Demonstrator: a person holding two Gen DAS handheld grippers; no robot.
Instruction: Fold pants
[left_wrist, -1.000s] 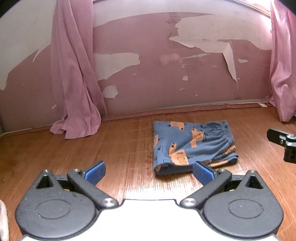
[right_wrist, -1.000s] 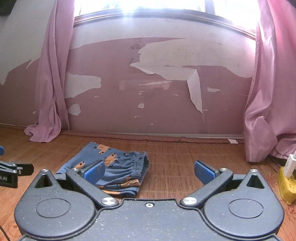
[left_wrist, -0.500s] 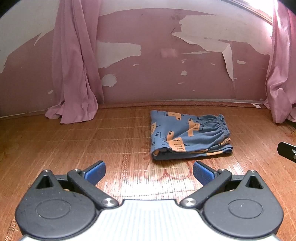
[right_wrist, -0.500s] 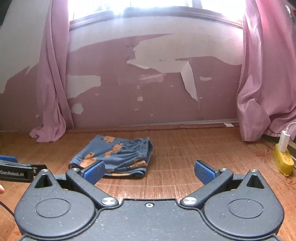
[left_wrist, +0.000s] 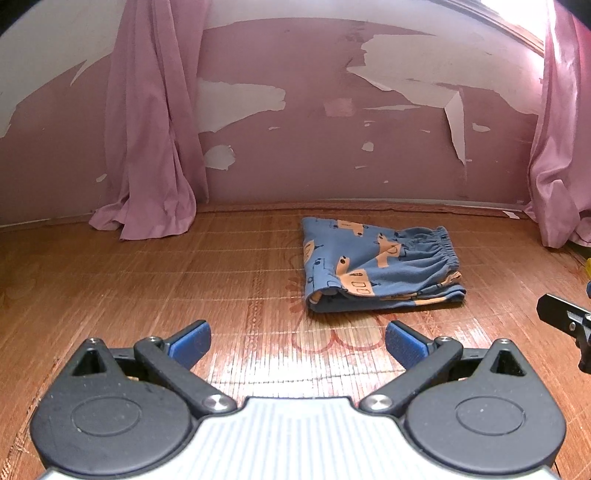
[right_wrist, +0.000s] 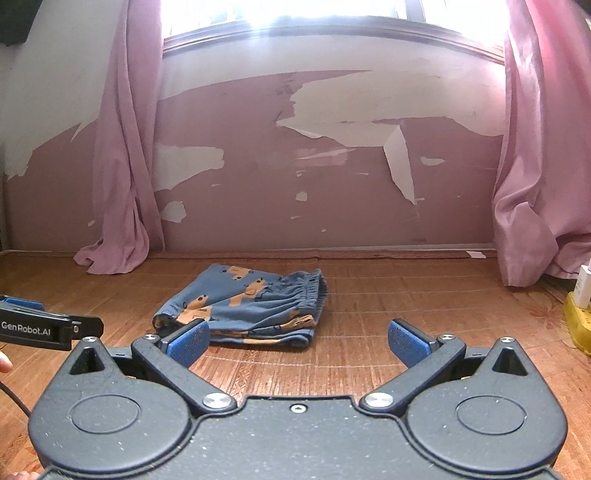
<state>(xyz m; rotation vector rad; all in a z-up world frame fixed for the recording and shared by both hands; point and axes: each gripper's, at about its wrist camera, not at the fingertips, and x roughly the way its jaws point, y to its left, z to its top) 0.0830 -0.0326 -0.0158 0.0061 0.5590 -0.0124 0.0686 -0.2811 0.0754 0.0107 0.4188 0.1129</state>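
Observation:
Blue pants with an orange print (left_wrist: 380, 267) lie folded into a compact stack on the woven floor mat (left_wrist: 184, 280), elastic waistband to the right. My left gripper (left_wrist: 297, 341) is open and empty, held back from the stack's near edge. In the right wrist view the same pants (right_wrist: 247, 304) lie ahead and slightly left of my right gripper (right_wrist: 297, 341), which is open and holds nothing. The left gripper's black body (right_wrist: 40, 326) shows at that view's left edge; part of the right gripper (left_wrist: 569, 321) shows at the left view's right edge.
A pink wall with peeling paint (left_wrist: 332, 147) stands behind the mat. Pink curtains (left_wrist: 151, 140) hang to the floor at both sides (right_wrist: 543, 166). A yellow power strip with a white plug (right_wrist: 578, 321) lies at the far right. A fingertip (right_wrist: 4, 363) shows at the left edge.
Both grippers have drawn back from the pants and stayed open. The folded stack now sits farther off in both views and has not moved on the mat.

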